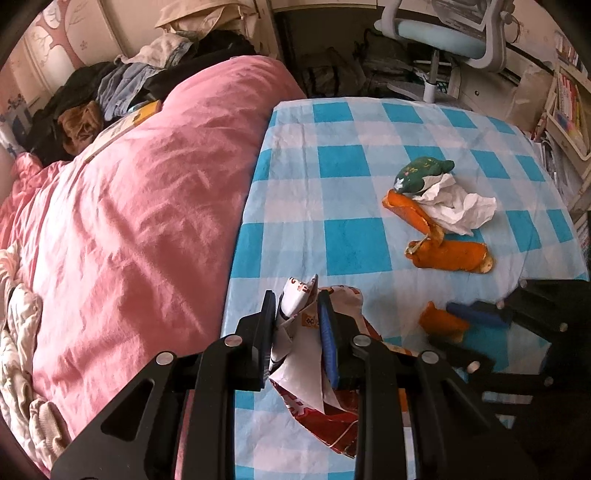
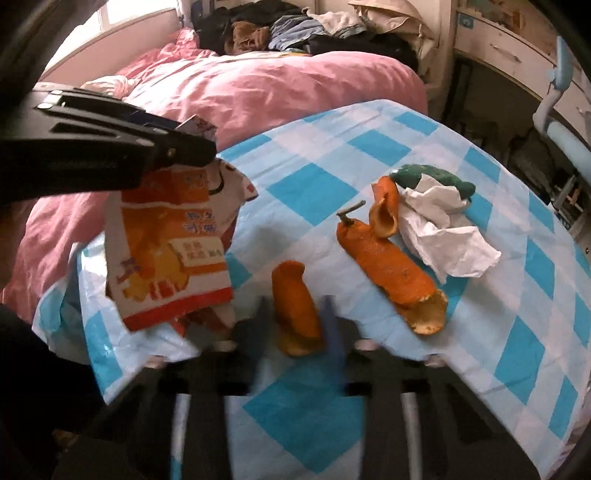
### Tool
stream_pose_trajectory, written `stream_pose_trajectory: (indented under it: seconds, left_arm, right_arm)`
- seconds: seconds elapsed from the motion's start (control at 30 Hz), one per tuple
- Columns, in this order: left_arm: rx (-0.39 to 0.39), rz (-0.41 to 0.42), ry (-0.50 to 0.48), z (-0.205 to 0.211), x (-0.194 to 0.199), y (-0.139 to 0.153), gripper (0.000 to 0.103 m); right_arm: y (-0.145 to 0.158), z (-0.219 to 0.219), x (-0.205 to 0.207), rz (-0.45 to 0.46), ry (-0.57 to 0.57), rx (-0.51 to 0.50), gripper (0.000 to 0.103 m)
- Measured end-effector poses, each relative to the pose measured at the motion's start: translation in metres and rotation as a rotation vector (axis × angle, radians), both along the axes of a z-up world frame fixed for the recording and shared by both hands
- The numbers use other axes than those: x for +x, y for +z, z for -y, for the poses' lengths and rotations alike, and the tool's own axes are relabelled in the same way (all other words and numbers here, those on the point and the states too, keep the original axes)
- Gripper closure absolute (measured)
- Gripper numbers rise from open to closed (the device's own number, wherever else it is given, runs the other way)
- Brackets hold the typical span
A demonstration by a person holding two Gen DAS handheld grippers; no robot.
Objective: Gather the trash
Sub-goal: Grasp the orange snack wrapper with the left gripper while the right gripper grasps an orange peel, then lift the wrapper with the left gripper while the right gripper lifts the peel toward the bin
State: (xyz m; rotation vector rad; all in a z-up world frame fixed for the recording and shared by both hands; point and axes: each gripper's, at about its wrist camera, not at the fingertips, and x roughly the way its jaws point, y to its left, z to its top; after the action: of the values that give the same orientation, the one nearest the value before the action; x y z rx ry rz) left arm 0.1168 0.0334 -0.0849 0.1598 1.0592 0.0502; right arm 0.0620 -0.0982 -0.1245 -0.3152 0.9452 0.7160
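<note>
An orange-and-white snack bag point(image 1: 295, 369) hangs crumpled from my left gripper point(image 1: 297, 299), which is shut on its top edge. The right wrist view shows the bag point(image 2: 170, 251) dangling over the near left corner of the blue-checked cloth point(image 2: 314, 184). My right gripper point(image 2: 295, 317) is blurred. It sits low on the cloth, its fingers closed on either side of a small orange peel point(image 2: 291, 288). In the left wrist view that peel point(image 1: 436, 317) lies between the right gripper's pads. Further back lie a long orange peel point(image 2: 391, 273), a crumpled white tissue point(image 2: 447, 240) and a green wrapper point(image 2: 417, 173).
A pink duvet point(image 1: 129, 221) covers the bed to the left of the checked cloth, with a heap of clothes point(image 1: 122, 85) behind it. Past the cloth's far edge stands a pale blue office chair point(image 1: 443, 33). Shelves with books point(image 1: 569, 110) line the right side.
</note>
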Motion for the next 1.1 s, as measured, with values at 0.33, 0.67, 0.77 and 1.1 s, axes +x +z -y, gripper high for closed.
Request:
stream_pose_trajectory:
  seconds: [0.33, 0.67, 0.77, 1.1]
  left_arm:
    - [-0.135, 0.058, 0.0, -0.001, -0.012, 0.015, 0.081]
    - [-0.291, 0.108, 0.034, -0.013, -0.033, 0.028, 0.081]
    - [-0.334, 0.112, 0.038, -0.016, -0.039, 0.03, 0.081]
    - [-0.325, 0.108, 0.026, -0.01, -0.053, 0.027, 0.081]
  right_arm:
    - [0.03, 0.053, -0.017, 0.004, -0.139, 0.108, 0.08]
    - [0.051, 0.071, -0.046, 0.021, -0.183, 0.2, 0.08]
    - [0.053, 0.073, -0.057, 0.021, -0.185, 0.217, 0.08]
    - [0.055, 0.074, -0.079, 0.03, -0.192, 0.241, 0.08]
